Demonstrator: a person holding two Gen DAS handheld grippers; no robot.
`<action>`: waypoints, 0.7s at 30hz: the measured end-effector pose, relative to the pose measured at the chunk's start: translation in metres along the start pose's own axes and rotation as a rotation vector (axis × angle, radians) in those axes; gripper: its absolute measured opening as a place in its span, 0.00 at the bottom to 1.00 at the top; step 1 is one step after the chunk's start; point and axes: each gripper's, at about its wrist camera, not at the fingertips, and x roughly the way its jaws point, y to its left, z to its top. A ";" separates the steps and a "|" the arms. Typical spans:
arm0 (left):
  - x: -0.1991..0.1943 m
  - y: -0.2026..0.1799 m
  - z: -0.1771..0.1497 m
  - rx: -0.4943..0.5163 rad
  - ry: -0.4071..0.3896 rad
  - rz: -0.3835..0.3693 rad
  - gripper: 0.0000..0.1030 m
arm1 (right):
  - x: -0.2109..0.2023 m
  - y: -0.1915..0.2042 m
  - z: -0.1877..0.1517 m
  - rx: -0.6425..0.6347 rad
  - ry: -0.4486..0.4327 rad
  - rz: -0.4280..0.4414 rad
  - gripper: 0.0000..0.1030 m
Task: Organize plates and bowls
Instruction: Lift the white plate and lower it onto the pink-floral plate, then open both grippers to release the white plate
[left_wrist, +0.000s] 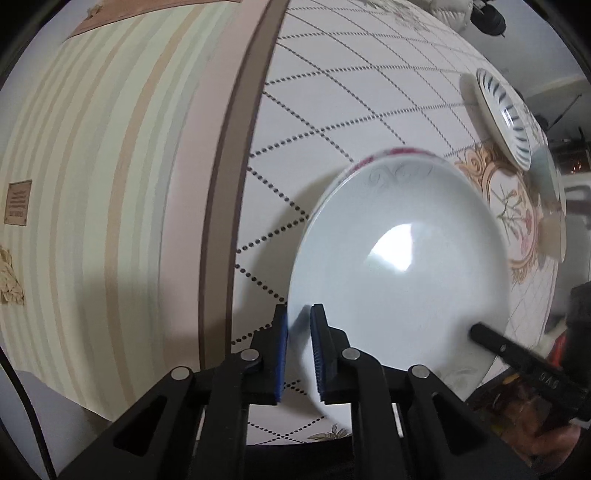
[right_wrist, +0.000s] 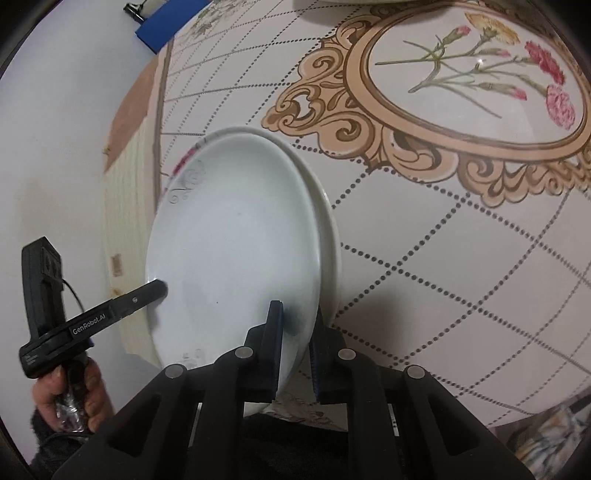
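Both grippers clamped on white plate (left_wrist: 399, 266), opposite rims. Left gripper (left_wrist: 298, 354): blue pads narrow, pinching plate's near rim. Right gripper (right_wrist: 295, 347): pads narrow, pinching rim on other side. Plate tilted over patterned table (left_wrist: 332, 92), near its striped-cloth edge; second white plate rim (right_wrist: 332, 229) directly under it, pink floral edge showing; whether the two touch, cannot tell. Blue-striped plate (left_wrist: 502, 114) well apart toward far edge. Person's hand (right_wrist: 70, 391) on left gripper handle.

Open tablecloth (right_wrist: 461, 258) beyond the blue-striped plate (left_wrist: 502, 114).
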 end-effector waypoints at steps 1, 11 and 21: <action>0.001 -0.002 -0.001 0.007 0.003 0.015 0.09 | -0.001 -0.001 0.001 0.005 -0.007 -0.005 0.13; -0.002 -0.011 -0.006 0.065 -0.013 0.100 0.09 | -0.002 0.009 0.016 -0.009 0.016 -0.078 0.14; -0.012 -0.014 -0.009 0.074 -0.009 0.157 0.10 | -0.009 0.012 0.024 0.026 0.073 -0.108 0.30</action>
